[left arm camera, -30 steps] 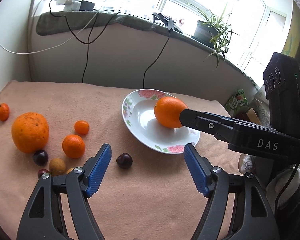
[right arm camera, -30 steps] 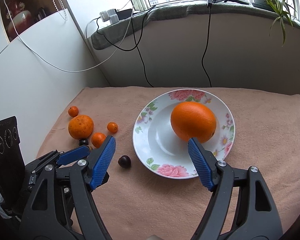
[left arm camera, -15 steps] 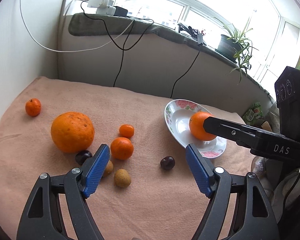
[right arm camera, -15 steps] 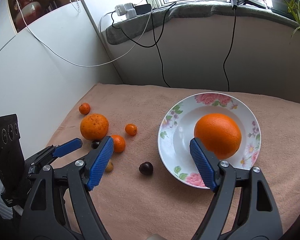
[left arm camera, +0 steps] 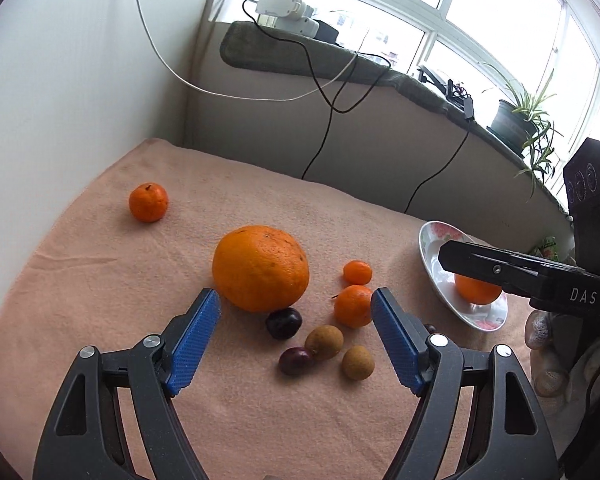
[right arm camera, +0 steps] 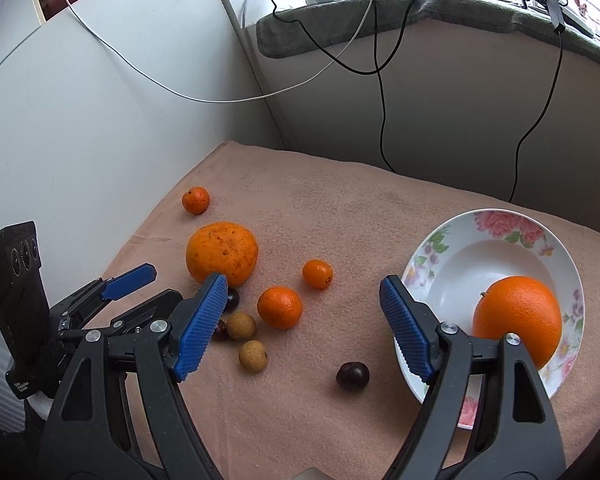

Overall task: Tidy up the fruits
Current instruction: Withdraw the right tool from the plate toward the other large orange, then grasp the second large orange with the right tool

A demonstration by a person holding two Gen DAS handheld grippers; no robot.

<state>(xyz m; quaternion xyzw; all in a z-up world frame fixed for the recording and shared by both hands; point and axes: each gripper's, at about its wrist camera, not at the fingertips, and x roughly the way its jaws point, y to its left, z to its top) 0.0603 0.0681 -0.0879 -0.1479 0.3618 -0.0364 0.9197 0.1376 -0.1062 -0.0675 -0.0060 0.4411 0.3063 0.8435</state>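
Note:
A large orange (left arm camera: pixel 261 267) (right arm camera: pixel 222 253) lies on the pink cloth, just beyond my open left gripper (left arm camera: pixel 296 338). Around it sit three mandarins (left arm camera: pixel 353 306) (right arm camera: pixel 280 307), two tan longans (left arm camera: pixel 324 342) (right arm camera: pixel 253 354) and dark plums (left arm camera: pixel 283 322). One mandarin (left arm camera: pixel 148 202) (right arm camera: pixel 195 200) lies apart at the far left. Another orange (right arm camera: pixel 517 320) (left arm camera: pixel 476 290) rests in the flowered plate (right arm camera: pixel 496 224) (left arm camera: pixel 434 240). My right gripper (right arm camera: pixel 304 324) hangs open over the cloth, empty, with a lone plum (right arm camera: pixel 352 376) below it. In the right wrist view the left gripper (right arm camera: pixel 140 280) shows at left.
White walls close off the left side and back. A window ledge (left arm camera: pixel 340 60) carries power adapters, dangling cables and a potted plant (left arm camera: pixel 516 120). The right gripper's black arm (left arm camera: pixel 520 276) crosses in front of the plate in the left wrist view.
Both grippers have swung left, away from the plate and toward the loose fruit. The large orange now sits near the left gripper's fingers. Both stayed open and empty.

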